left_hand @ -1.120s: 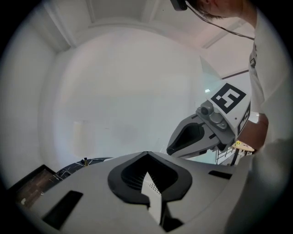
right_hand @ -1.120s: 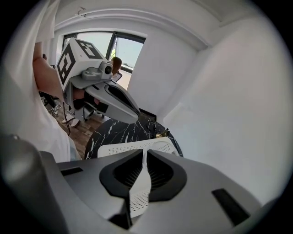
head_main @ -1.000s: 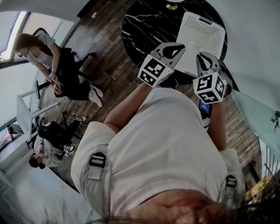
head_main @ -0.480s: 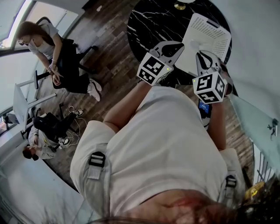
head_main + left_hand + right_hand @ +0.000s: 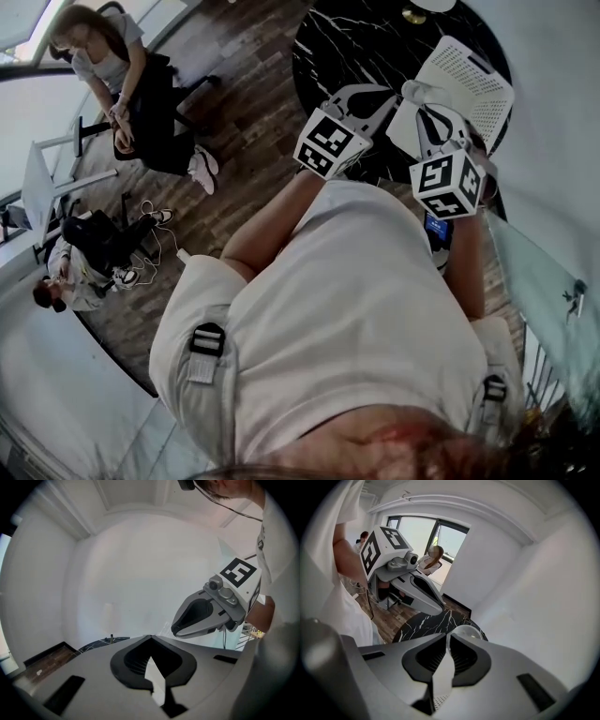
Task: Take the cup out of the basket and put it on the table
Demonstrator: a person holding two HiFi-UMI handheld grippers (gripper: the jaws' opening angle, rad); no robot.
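Black marble counter [image 5: 347, 47], round, carrying a white perforated basket [image 5: 473, 80]. Right tongs [image 5: 447, 641]: clenched on the wall of the cup [image 5: 465, 631], held above the basket. Cup: pale, translucent, rounded rim showing just past the tips. Left tongs [image 5: 150, 639]: closed, tips together, nothing between them, raised beside the right tongs.

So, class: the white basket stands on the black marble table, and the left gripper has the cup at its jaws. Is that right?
Not quite. The right gripper has the cup at its jaws, as the right gripper view shows. The left gripper has nothing between its jaws. The rest holds: the white basket does stand on the black marble table.
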